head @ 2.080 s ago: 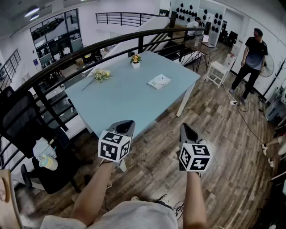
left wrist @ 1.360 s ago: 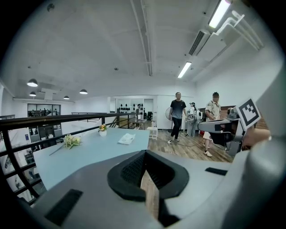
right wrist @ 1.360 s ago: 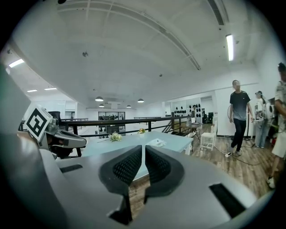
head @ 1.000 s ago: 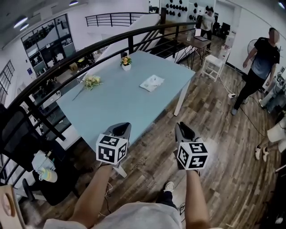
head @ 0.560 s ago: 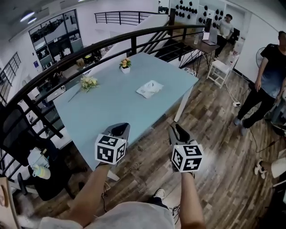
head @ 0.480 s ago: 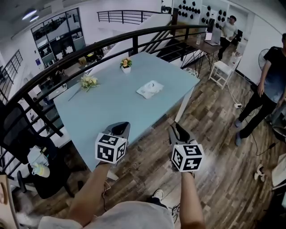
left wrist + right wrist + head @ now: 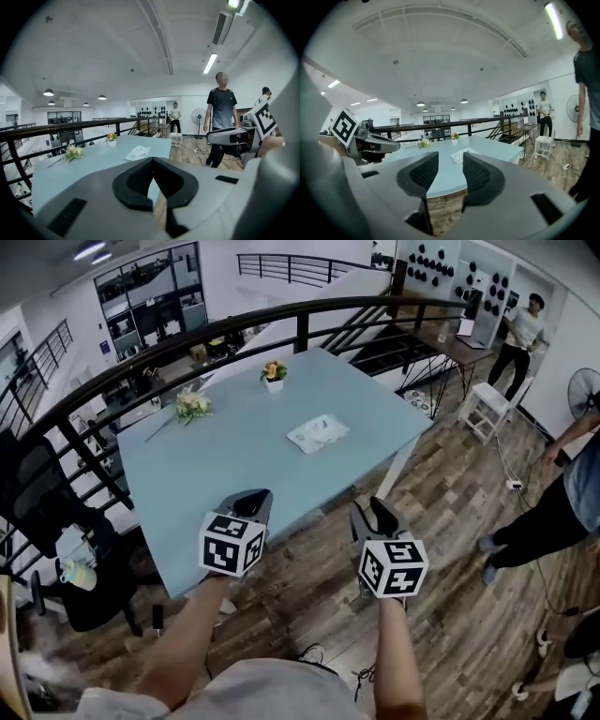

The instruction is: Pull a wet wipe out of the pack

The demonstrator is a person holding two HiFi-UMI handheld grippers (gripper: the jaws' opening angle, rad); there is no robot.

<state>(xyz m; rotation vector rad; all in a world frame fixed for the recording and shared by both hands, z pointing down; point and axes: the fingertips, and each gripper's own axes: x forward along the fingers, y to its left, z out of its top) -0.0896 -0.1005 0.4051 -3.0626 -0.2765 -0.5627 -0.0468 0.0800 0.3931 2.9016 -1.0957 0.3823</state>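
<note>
The wet wipe pack (image 7: 317, 434) is a flat white packet lying on the light blue table (image 7: 234, 460), toward its far right part. It also shows in the left gripper view, pack (image 7: 137, 152), and between the jaws in the right gripper view, pack (image 7: 462, 154). My left gripper (image 7: 249, 503) hovers over the table's near edge, its tips together with nothing in them. My right gripper (image 7: 372, 517) hangs over the wooden floor just off the table's near corner. Its jaws have just been opening and nothing is between them. Both grippers are far short of the pack.
A small flower pot (image 7: 274, 372) and a bouquet (image 7: 192, 406) lie at the table's far side, before a black railing (image 7: 187, 337). A black chair (image 7: 56, 521) stands at left. One person (image 7: 562, 507) stands close at right, another by a white stool (image 7: 486, 401) beyond.
Both grippers have come closer to the table, the left now over its near edge. The right jaws have spread apart. The person at right has come nearer.
</note>
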